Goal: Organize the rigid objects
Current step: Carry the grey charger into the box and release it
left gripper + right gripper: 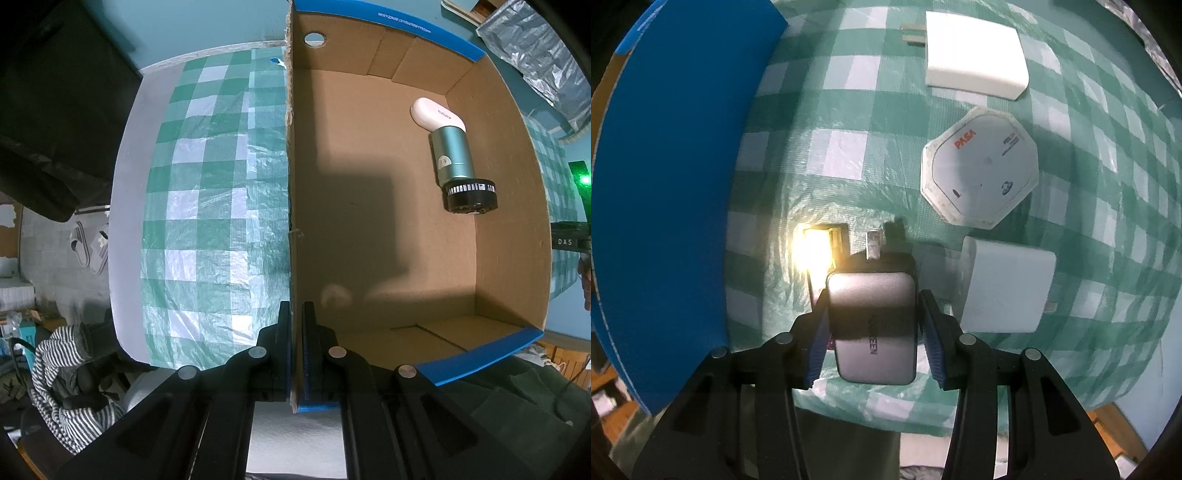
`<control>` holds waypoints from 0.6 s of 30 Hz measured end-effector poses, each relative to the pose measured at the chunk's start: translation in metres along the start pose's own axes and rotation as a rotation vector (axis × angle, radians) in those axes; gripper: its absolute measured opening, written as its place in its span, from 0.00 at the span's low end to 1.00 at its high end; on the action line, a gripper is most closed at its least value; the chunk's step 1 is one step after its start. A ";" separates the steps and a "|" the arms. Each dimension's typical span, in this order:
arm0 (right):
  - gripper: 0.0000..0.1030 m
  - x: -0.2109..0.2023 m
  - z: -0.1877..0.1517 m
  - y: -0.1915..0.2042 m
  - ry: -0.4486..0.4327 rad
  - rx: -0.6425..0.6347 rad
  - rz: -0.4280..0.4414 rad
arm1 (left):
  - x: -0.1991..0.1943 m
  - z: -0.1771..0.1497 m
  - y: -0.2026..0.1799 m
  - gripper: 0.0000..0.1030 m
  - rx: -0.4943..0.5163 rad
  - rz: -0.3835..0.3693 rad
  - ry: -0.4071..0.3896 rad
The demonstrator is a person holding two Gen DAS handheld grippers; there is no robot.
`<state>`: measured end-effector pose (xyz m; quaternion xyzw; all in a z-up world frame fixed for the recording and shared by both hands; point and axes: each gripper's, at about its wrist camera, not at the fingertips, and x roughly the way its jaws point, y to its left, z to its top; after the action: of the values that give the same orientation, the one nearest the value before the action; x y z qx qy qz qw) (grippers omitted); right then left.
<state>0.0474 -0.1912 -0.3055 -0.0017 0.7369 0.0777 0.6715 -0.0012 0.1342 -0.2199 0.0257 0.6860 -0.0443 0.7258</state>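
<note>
My left gripper (295, 306) points straight down and is shut on the left wall (290, 184) of an open cardboard box with blue-edged flaps. On the box floor at the far right lies a teal cylinder gadget (452, 155) with a white handle and a black ring head. In the right wrist view, a grey plug charger (873, 317) lies flat on the green checked cloth, prongs pointing away. My right gripper (873, 295) straddles it, and its blue pads (822, 325) press against both long sides.
To the right of the grey charger lie a white cube charger (1004, 284), a white octagonal PASA case (979, 170) and a larger white charger (975, 51) beyond it. The box's blue flap (672, 184) rises close on the left. A bright glare patch (816, 251) sits on the cloth.
</note>
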 end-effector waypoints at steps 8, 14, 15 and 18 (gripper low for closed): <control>0.40 0.004 -0.005 0.004 -0.027 -0.025 -0.007 | 0.002 0.000 0.000 0.04 0.003 0.002 0.006; 0.39 -0.019 -0.008 0.002 -0.053 -0.023 0.004 | 0.002 0.000 -0.001 0.04 0.011 0.005 0.005; 0.39 -0.020 -0.008 0.002 -0.053 -0.023 0.001 | 0.002 0.000 -0.001 0.04 0.012 0.005 0.004; 0.39 -0.024 -0.007 0.002 -0.058 -0.030 0.010 | 0.003 0.000 -0.001 0.04 0.011 0.002 0.005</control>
<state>0.0424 -0.1928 -0.2809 -0.0057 0.7158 0.0922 0.6922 -0.0014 0.1336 -0.2226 0.0307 0.6875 -0.0473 0.7240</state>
